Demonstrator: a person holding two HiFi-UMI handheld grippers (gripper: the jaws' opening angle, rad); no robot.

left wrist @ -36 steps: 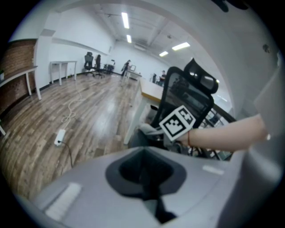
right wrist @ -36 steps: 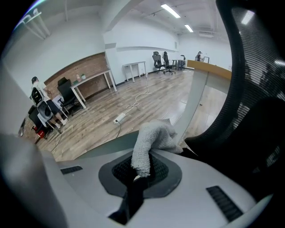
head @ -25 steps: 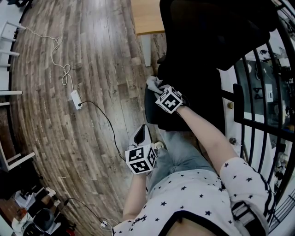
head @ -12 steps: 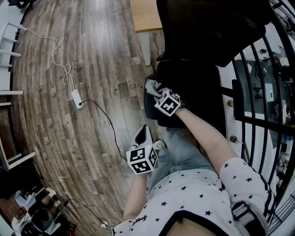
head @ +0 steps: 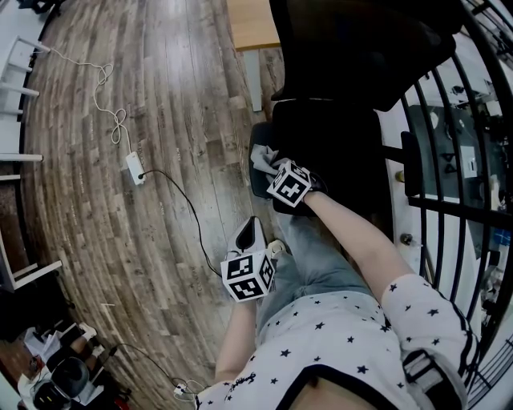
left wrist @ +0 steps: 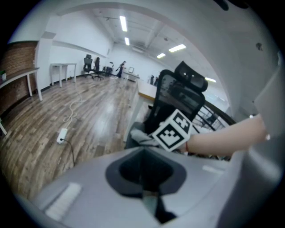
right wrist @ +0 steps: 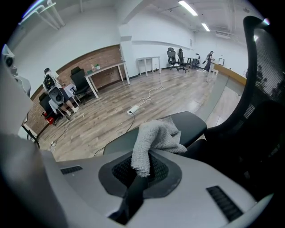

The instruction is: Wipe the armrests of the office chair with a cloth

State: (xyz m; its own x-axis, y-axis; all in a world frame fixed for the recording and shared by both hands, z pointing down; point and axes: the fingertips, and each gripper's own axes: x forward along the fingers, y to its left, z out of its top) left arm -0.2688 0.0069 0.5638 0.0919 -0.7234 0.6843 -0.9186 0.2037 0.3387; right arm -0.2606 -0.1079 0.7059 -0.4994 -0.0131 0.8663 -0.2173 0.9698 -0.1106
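Note:
The black office chair (head: 353, 56) stands in front of me, its left armrest (head: 258, 180) beside the seat. A grey cloth (head: 263, 157) lies on that armrest, and my right gripper (head: 276, 168) is shut on it. In the right gripper view the cloth (right wrist: 156, 136) bunches out of the jaws of that gripper (right wrist: 143, 162) onto the armrest pad (right wrist: 191, 122). My left gripper (head: 248, 234) hangs lower, over the floor by my leg, away from the chair. Seen in its own view, this left gripper (left wrist: 144, 178) has its jaws together with nothing between them.
A white power strip (head: 134, 168) with a black cable lies on the wooden floor to the left. A wooden desk (head: 252, 24) stands behind the chair. Black metal railing (head: 449, 208) runs along the right. White table legs (head: 20, 92) stand at the far left.
My right gripper has drawn the cloth a little back along the armrest toward me. The left gripper has stayed about where it was.

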